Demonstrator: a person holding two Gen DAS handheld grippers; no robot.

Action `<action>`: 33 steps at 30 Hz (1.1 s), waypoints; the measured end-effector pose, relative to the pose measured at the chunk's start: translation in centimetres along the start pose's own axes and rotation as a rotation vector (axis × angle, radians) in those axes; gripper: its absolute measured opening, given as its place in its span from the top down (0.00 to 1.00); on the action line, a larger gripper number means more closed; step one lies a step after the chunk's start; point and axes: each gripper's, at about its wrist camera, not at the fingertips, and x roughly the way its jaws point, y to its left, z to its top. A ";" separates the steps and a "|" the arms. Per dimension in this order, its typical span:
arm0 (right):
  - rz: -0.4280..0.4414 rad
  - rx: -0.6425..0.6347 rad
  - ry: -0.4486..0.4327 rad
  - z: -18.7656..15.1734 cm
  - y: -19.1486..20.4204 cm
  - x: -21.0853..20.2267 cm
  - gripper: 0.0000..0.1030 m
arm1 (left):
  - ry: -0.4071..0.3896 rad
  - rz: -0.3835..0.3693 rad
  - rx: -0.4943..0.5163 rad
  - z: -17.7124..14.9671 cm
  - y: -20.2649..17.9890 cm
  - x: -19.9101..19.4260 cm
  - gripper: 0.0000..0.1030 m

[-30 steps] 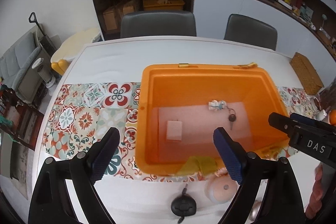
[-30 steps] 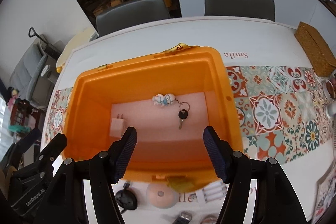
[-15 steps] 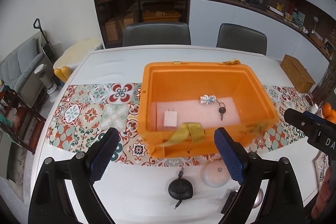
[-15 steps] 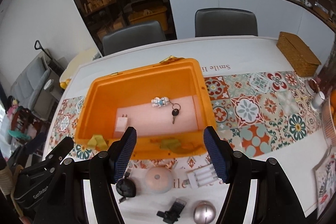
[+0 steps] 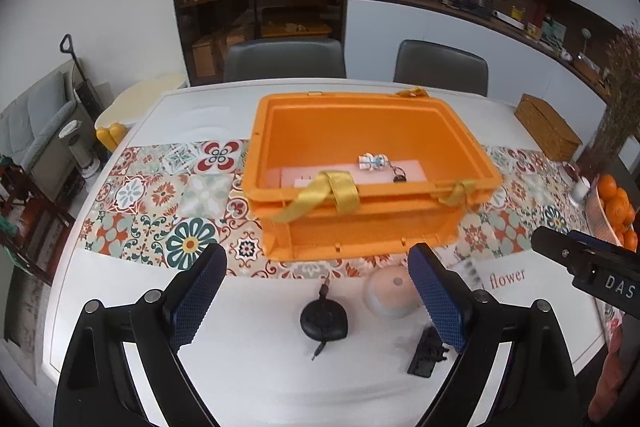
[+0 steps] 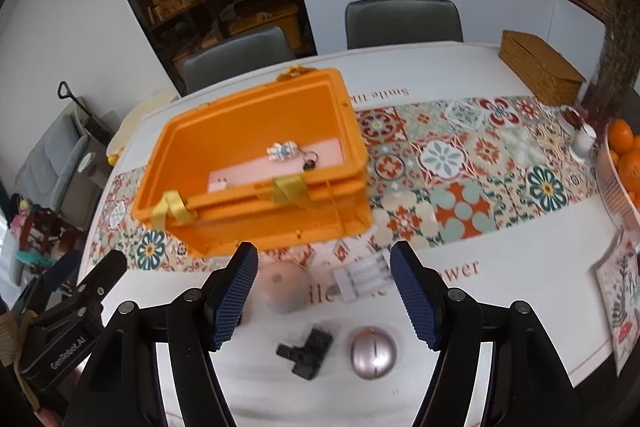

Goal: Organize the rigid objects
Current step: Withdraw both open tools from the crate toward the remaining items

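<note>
On the white table (image 5: 248, 367), both tools pulled back from above the orange crate (image 5: 360, 227) since a second ago; crate now seen whole, well ahead of the fingertips. Left gripper (image 5: 316, 299) spread wide, empty, over the black retractable cable reel (image 5: 323, 321) and beside the peach dome (image 5: 386, 293). Right gripper (image 6: 324, 295) parted, holding nothing, a shade wider than before. Newly in view near the edge: silver ball (image 6: 374, 353), black clip (image 6: 306, 351), white battery pack (image 6: 362, 277). Unchanged inside the crate: figurine keychain (image 5: 374, 163), white charger (image 6: 218, 184).
</note>
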 end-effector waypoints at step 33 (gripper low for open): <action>-0.046 0.029 0.227 -7.8 -3.6 5.9 0.33 | 0.168 -0.060 0.061 -7.1 -3.8 3.8 0.10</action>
